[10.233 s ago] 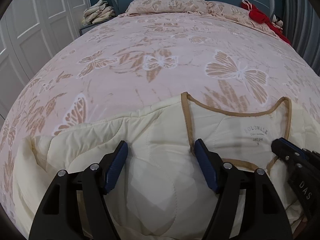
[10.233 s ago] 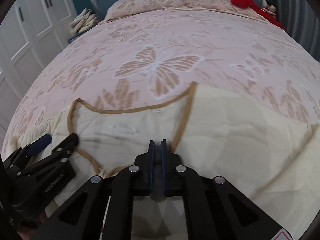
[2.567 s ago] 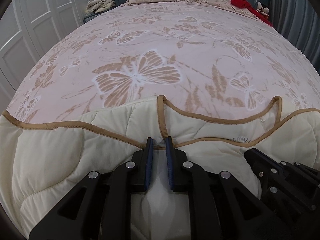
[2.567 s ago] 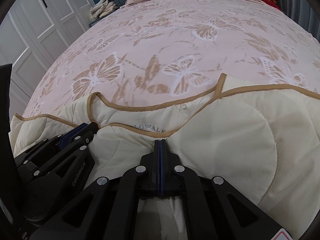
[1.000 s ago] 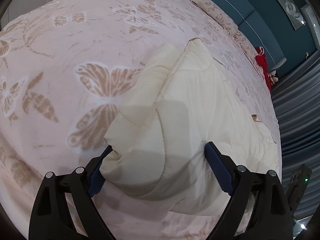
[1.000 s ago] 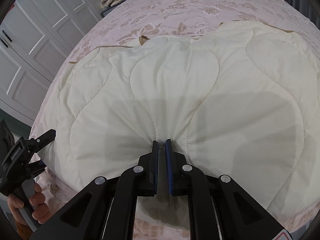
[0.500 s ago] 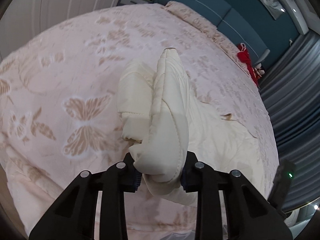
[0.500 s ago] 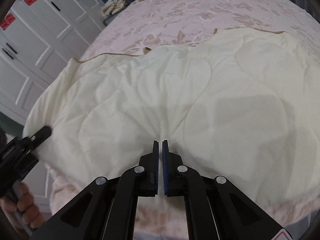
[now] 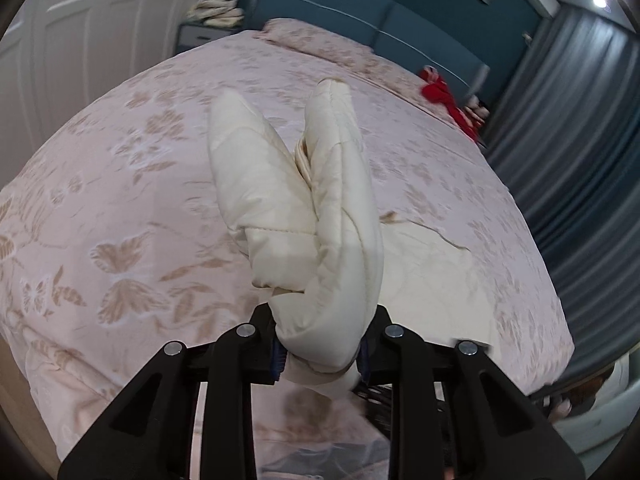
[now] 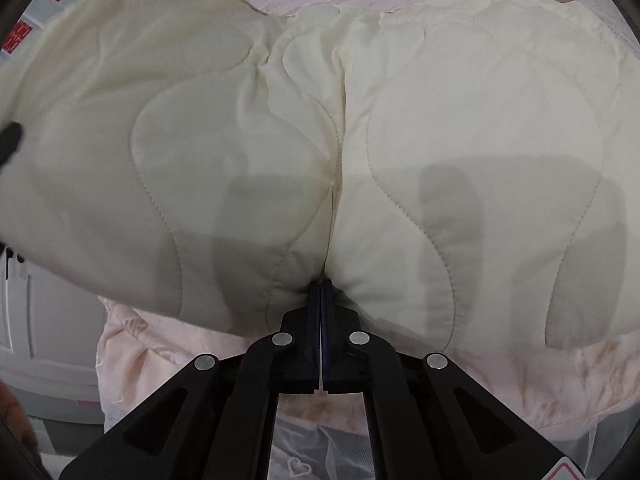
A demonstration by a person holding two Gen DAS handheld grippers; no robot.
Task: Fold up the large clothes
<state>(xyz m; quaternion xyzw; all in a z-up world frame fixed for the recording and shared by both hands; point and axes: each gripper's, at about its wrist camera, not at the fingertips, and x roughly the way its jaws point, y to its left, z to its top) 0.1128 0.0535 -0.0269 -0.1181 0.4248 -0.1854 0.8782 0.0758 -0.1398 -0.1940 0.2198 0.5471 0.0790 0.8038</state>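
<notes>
A cream quilted garment (image 9: 340, 208) lies on the pink butterfly bedspread (image 9: 120, 200). My left gripper (image 9: 320, 354) holds a thick bunched fold of it lifted above the bed; its jaws are still closing and the pads press the fabric from both sides. The raised fold stands up as two padded lobes. In the right wrist view the garment (image 10: 460, 120) fills the frame, its left part raised. My right gripper (image 10: 321, 292) is shut on the garment's near edge at a seam. The dark tip of the left gripper (image 10: 10, 140) shows at the left edge.
White wardrobe doors (image 9: 80, 20) stand to the left of the bed. A blue headboard (image 9: 360, 12), pillows (image 9: 320, 40) and a red item (image 9: 440, 96) are at the far end. Grey-blue curtains (image 9: 580, 120) hang on the right. Folded cloth (image 9: 216, 6) sits on a nightstand.
The left gripper went from wide around the garment's bunched side to closed on it and rose, lifting the fold off the bed. The right gripper closed fully on the near edge.
</notes>
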